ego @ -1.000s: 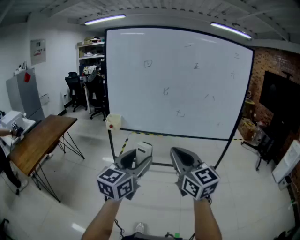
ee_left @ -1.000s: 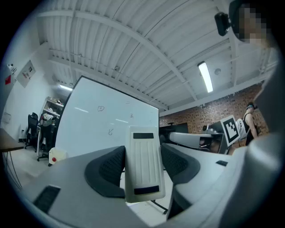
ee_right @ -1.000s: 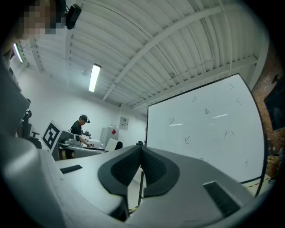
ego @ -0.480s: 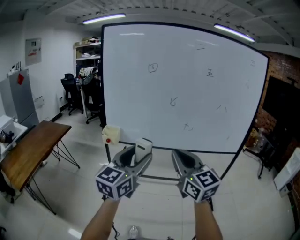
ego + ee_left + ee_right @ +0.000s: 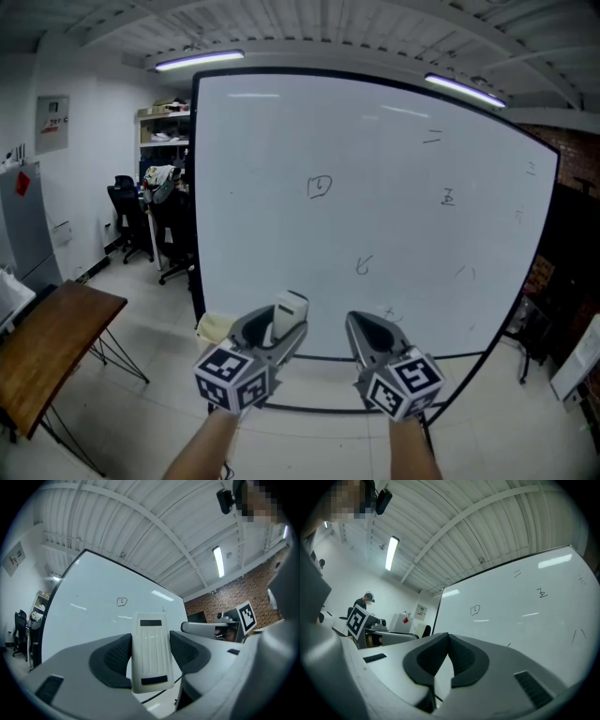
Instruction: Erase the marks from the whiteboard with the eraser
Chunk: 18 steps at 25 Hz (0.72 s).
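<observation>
Whiteboard [image 5: 375, 206] on a dark stand fills most of the head view, upright and facing the person. To its left stands a wooden table [image 5: 42, 342] on thin black legs. Farther back, black office chairs [image 5: 122, 202] sit under a shelf.

Low in the head view the two grippers are held side by side in front of the board's lower edge, each with its marker cube toward the camera. The left gripper [image 5: 274, 326] has its jaws closed partway onto the eraser [image 5: 290, 308]. In the left gripper view the dark ribbed pads press both long sides of the eraser [image 5: 150, 654]. It is a white ribbed plastic block with a dark rectangle at each end. It stands upright between the pads and pokes out past the jaw tips, in the air short of the board.

The right gripper [image 5: 371, 330] holds nothing. In its own view the jaws [image 5: 448, 641] meet at the tips.

Small marks are scattered over the board: a boxed scribble [image 5: 320, 187], a curl [image 5: 363, 266] below it, and fainter strokes [image 5: 448, 197] toward the right.
</observation>
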Tool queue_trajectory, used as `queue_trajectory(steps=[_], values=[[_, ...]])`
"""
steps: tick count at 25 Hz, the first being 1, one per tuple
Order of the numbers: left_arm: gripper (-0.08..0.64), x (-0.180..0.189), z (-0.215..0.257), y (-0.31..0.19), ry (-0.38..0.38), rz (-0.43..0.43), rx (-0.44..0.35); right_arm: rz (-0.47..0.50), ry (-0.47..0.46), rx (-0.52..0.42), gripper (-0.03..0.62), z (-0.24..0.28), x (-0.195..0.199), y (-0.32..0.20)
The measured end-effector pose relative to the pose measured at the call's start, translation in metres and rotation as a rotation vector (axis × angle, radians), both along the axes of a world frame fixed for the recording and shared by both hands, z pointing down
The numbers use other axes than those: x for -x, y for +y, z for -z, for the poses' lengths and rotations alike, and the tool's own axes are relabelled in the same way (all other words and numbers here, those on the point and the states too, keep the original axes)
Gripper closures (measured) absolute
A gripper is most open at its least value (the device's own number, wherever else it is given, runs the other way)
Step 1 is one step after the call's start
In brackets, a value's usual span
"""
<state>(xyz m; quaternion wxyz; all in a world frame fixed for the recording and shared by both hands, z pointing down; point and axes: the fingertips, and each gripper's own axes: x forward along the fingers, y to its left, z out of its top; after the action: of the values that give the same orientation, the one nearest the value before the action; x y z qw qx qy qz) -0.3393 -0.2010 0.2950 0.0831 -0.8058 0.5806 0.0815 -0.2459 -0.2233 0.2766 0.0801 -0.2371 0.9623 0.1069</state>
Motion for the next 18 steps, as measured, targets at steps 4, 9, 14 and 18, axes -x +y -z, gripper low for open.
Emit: queue_trajectory(steps=[4, 9, 14, 18], values=[[0.308, 0.008, 0.011, -0.031, -0.007, -0.02, -0.02, -0.027, -0.002, -0.013, 0.6, 0.008, 0.006, -0.031], [0.308, 0.003, 0.017, -0.061, 0.005, -0.031, -0.034, -0.041, 0.01, -0.018, 0.6, 0.011, 0.001, -0.061], [0.308, -0.028, 0.02, -0.091, -0.01, -0.088, -0.033, -0.109, -0.001, -0.025, 0.6, 0.018, -0.031, -0.087], [0.308, -0.067, 0.027, -0.115, -0.02, -0.168, -0.044, -0.193, -0.012, -0.021, 0.6, 0.019, -0.074, -0.104]])
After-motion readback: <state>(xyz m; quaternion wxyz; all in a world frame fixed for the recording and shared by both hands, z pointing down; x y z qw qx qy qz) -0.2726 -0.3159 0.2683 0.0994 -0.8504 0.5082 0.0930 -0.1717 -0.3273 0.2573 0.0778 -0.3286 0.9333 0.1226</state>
